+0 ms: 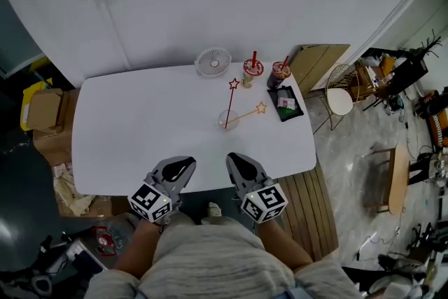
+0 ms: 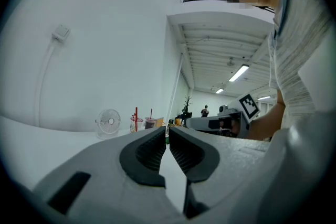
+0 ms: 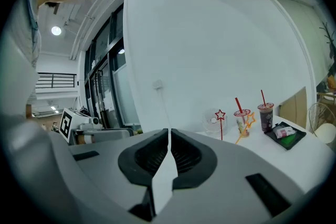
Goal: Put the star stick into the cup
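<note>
The left gripper (image 1: pixel 183 166) and right gripper (image 1: pixel 234 161) hover at the near edge of the table (image 1: pixel 126 129), each with jaws pressed together on nothing. Farther out, a red star stick (image 1: pixel 231 103) and a yellow star stick (image 1: pixel 250 113) lean inside the clear cup (image 1: pixel 227 121).

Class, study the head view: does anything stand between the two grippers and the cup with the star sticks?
Nothing visible does. Only bare table lies between the left gripper, the right gripper and the cup; the fan stands beyond it.
</note>
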### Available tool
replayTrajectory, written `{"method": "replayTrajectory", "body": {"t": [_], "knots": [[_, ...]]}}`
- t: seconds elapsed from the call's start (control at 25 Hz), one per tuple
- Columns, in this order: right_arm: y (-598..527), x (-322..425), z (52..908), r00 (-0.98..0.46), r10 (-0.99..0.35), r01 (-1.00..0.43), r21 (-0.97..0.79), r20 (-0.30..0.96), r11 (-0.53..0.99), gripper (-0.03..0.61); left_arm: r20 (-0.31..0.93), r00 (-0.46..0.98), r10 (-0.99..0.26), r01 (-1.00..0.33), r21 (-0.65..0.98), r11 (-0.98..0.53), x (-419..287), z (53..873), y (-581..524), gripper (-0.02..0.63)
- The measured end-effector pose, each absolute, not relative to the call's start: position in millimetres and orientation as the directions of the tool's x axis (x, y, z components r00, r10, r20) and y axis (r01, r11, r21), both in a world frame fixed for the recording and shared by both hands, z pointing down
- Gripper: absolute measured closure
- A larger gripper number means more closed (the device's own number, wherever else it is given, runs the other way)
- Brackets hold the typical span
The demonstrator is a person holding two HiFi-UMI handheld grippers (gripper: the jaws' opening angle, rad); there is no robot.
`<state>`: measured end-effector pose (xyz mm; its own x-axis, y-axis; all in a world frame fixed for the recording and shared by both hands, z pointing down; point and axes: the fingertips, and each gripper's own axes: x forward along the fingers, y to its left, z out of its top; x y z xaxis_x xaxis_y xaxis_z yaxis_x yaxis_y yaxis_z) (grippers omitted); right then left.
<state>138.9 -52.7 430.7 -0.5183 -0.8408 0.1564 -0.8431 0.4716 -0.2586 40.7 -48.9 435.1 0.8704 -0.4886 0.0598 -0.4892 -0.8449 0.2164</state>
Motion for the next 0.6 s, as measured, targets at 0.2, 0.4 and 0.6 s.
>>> {"method": "replayTrajectory", "body": {"t": [0.2, 0.4, 0.6], "knots": [[-35.5, 141.2, 425.1, -0.549, -0.821, -0.826, -0.253, 0.159, 0.503, 0.56, 0.053, 0.877, -0.478, -0.479, 0.196, -0.856, 50.2, 426.1, -31.9, 0.597], [-22.6, 140.2, 422.4, -0.573, -0.804, -0.812, -0.242, 0.159, 0.532, 0.56, 0.055, 0.885, -0.462, -0.464, 0.183, -0.867, 61.0, 423.1, -15.7, 0.597], [-15.2, 142.1, 425.0, -0.592, -0.79, -0.799, -0.243, 0.16, 0.55, 0.56, 0.056, 0.889, -0.455, -0.458, 0.164, -0.874, 70.7, 419.3, -5.5, 0.597]]}}
